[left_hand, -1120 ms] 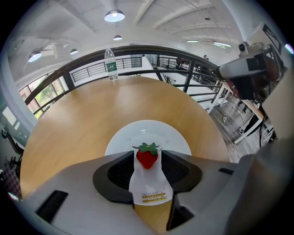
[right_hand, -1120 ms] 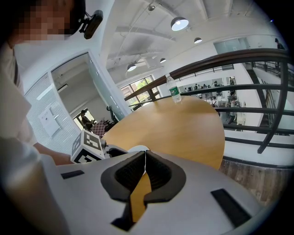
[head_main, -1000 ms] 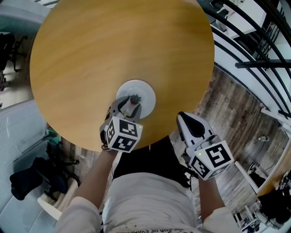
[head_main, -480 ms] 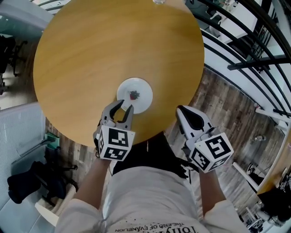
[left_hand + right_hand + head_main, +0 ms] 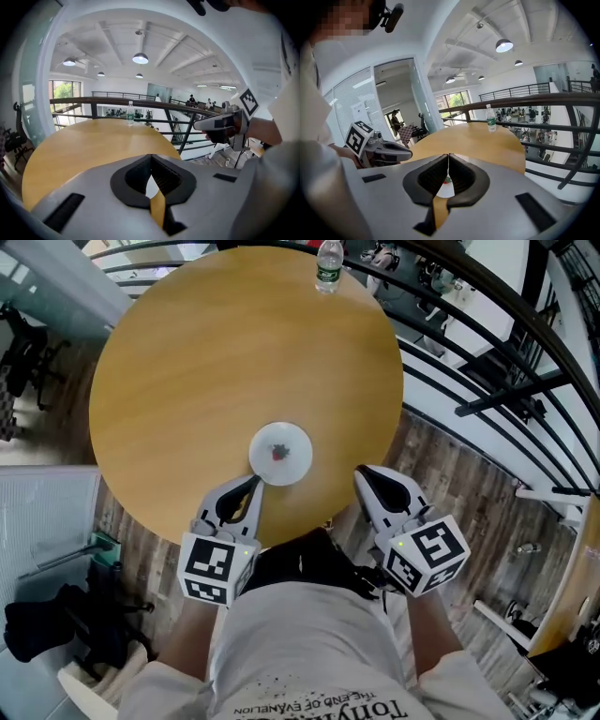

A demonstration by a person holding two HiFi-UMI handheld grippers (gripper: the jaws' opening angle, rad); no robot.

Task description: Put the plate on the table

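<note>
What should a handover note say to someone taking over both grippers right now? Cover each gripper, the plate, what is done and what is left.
Left gripper: jaws have just closed with nothing between them. It hangs over the table's near edge, clear of the plate.
Right gripper: jaws together, empty, just off the table's near edge.
White plate: flat on the round wooden table, near the person's side, touched by neither gripper.
Water bottle: upright at the far edge.
Done: the plate is on the table.
Left: nothing apparent.

White plate (image 5: 280, 453), honey-yellow wood-grain table (image 5: 187, 371)
</note>
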